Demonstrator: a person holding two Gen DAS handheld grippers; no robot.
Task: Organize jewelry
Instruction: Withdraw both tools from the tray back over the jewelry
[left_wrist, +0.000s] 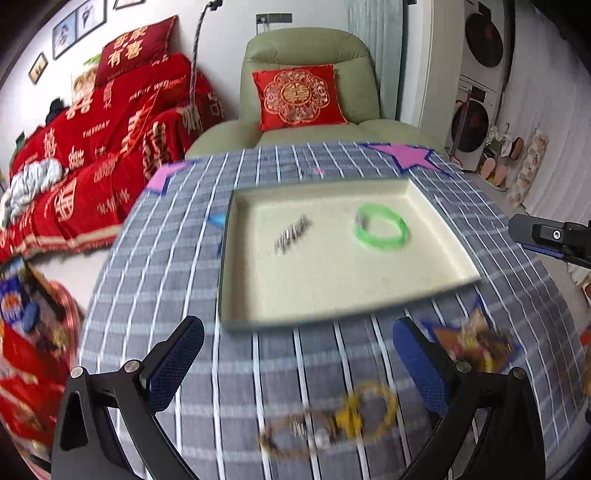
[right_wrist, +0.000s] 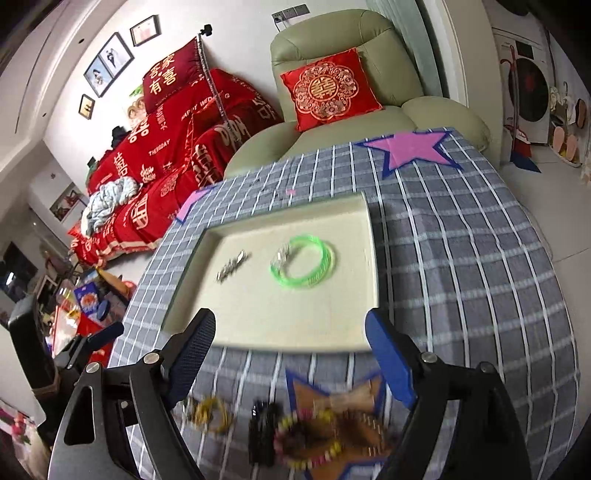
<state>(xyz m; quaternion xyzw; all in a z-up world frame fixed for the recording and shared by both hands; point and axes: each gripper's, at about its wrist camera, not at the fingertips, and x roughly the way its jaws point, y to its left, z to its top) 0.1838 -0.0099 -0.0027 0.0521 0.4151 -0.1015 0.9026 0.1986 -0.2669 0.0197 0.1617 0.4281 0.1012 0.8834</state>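
A cream tray lies on the checked tablecloth. In it are a green bangle and a silver chain piece. My left gripper is open and empty above the cloth, just before the tray's near edge. A yellow-brown bracelet lies on the cloth between its fingers, nearer the camera. My right gripper is open and empty over the tray's near rim. Below it, a beaded bracelet, a black piece and a yellow bracelet lie blurred.
An orange star patch holds the jewelry pile; it also shows in the left wrist view. Pink star patches mark the far corners. A green armchair and a red-covered sofa stand behind the table.
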